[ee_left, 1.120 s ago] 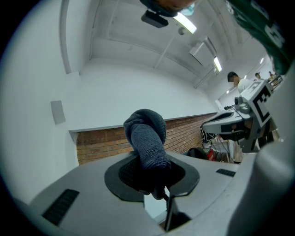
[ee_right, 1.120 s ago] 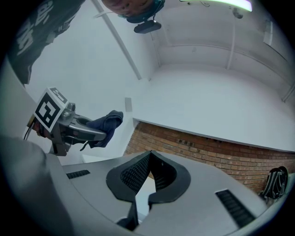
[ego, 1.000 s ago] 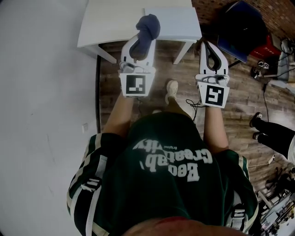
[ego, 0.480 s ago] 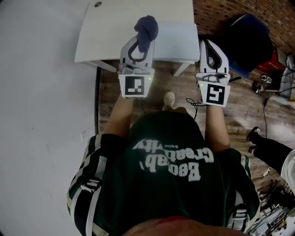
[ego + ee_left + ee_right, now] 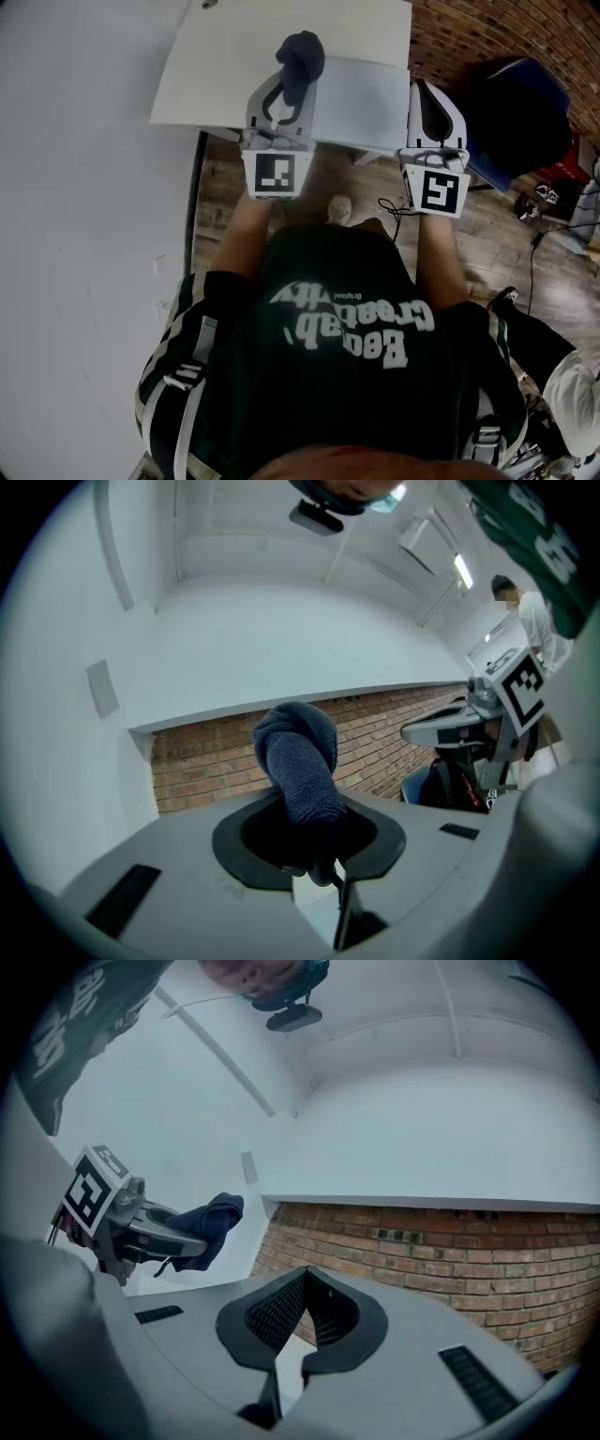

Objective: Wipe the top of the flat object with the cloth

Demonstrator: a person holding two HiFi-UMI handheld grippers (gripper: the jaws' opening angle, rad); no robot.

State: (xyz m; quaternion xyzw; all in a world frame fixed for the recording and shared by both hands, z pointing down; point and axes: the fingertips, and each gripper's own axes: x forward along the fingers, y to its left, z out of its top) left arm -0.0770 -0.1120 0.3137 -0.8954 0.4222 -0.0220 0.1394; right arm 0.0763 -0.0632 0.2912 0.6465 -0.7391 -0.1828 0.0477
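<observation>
A pale grey flat slab (image 5: 361,92) lies on the near right part of a white table (image 5: 211,70). My left gripper (image 5: 284,82) reaches over the table's front edge beside the slab's left side, shut on a bunched dark blue cloth (image 5: 300,56). In the left gripper view the cloth (image 5: 302,761) stands up out of the shut jaws. My right gripper (image 5: 436,105) hovers at the slab's right edge, shut with nothing in it. The right gripper view shows its pads (image 5: 281,1316) meeting and the cloth (image 5: 214,1221) at left.
A white wall runs along the left. A brick wall (image 5: 469,28) rises behind the table at right. A dark bag or chair (image 5: 520,117) stands right of the table on the wooden floor (image 5: 497,225). A cable (image 5: 536,253) and another person (image 5: 572,384) are at lower right.
The table and slab have come closer in the head view. Both grippers now reach over the table's front edge instead of hanging in front of it. The cloth stays held.
</observation>
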